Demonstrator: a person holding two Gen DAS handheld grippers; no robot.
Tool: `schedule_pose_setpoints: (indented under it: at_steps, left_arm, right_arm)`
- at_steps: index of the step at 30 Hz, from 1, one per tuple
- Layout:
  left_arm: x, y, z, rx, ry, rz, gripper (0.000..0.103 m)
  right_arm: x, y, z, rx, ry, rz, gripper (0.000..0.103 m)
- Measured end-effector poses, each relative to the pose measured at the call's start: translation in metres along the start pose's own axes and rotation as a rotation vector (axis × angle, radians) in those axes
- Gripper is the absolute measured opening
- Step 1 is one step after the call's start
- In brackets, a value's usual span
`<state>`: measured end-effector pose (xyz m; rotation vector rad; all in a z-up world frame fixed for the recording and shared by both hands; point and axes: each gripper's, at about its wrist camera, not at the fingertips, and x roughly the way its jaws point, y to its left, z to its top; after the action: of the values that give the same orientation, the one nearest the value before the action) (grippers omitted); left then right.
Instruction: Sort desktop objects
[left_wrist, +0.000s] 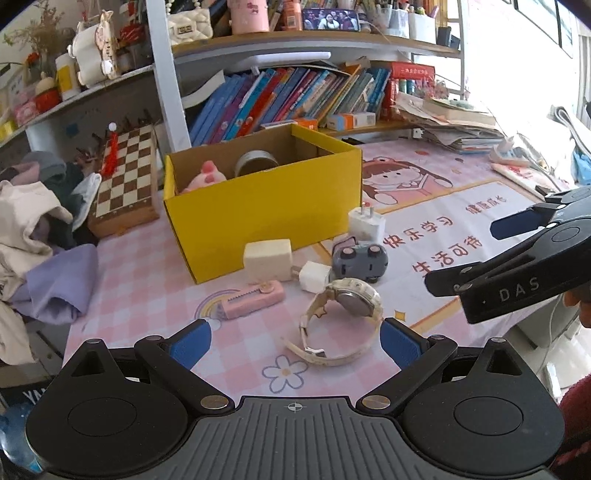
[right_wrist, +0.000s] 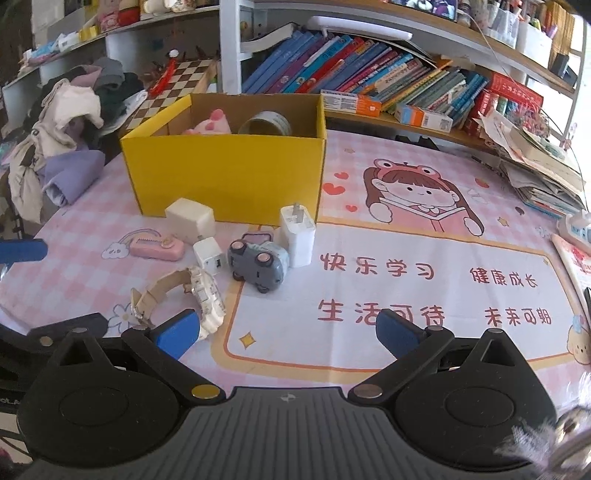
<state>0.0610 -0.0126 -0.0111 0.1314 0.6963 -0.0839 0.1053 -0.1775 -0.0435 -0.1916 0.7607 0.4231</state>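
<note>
1. Watch (left_wrist: 341, 319), cream and plastic, lies on the surface near its front edge, just ahead of the left tongs (left_wrist: 295, 341), whose blue pads stand wide apart, holding nothing.
2. It looks light, with a stiff case and a springy, curled strap; gripping across the case seems surest.
3. Right tongs (right_wrist: 290, 332) hang wide and empty beside it.
4. Yellow box (left_wrist: 266, 206) sits further back.

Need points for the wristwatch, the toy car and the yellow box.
wristwatch (left_wrist: 356, 300): left wrist view, on the case back.
toy car (right_wrist: 258, 262): right wrist view, on its grey underside between the wheels.
yellow box (right_wrist: 225, 177): right wrist view, on the front wall.
</note>
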Motion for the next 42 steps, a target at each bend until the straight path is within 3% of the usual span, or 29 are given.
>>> schedule_pose_setpoints:
  at_steps: [11,17,26,32,34,42]
  left_arm:
    - [0.004,0.006,0.005,-0.019,0.01,0.011,0.1]
    - [0.016,-0.011,0.009,0.066,0.022,-0.02,0.099]
    - [0.039,-0.006,0.014,0.016,0.053,-0.072,0.099]
    - [0.056,-0.013,0.017,0.049,0.092,-0.107,0.099]
    - [0.061,-0.016,0.018,0.06,0.103,-0.112,0.099]
    - [0.08,-0.021,0.022,0.071,0.136,-0.134,0.099]
  right_arm:
    - [0.008,0.006,0.015,-0.069,0.012,0.0,0.103]
    - [0.012,0.018,0.02,-0.173,0.012,0.026,0.103]
    - [0.035,0.005,0.031,-0.145,0.031,0.07,0.102]
    - [0.049,-0.004,0.037,-0.128,0.059,0.101,0.094]
    - [0.052,-0.004,0.039,-0.143,0.065,0.112,0.086]
    - [0.069,-0.006,0.048,-0.19,0.096,0.155,0.081]
